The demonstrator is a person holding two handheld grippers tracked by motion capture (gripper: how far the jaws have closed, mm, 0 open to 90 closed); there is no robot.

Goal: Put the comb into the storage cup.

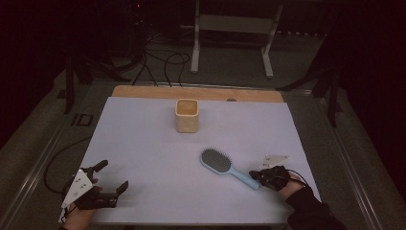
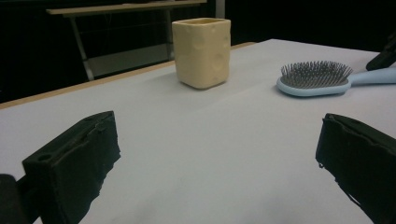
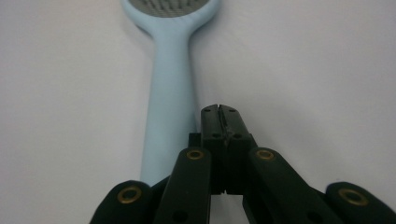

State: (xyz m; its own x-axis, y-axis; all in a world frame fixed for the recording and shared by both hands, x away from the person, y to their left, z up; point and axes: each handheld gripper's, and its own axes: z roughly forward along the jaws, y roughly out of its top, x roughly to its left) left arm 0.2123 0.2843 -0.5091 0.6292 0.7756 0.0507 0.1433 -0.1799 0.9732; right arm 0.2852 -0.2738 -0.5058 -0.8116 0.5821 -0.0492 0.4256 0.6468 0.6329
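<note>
Assessing: brush lay flat on the counter, bristles up, handle toward the right gripper.
Brush position: right of centre, well apart from the cup; head pointed roughly at the cup.
Right gripper: jaws clenched on nothing, tips just beside the handle's side, by its end; in the right gripper view the handle ran along its left.
Left gripper: released, jaws wide, resting near the counter's left front corner, nothing between them.
Handling: likely light, stiff plastic; smooth handle, probably slippery.
Grip point: mid-handle, across its narrow width; avoid the bristle pad.
Risk: head-heavy, could pivot if pinched at the end.
</note>
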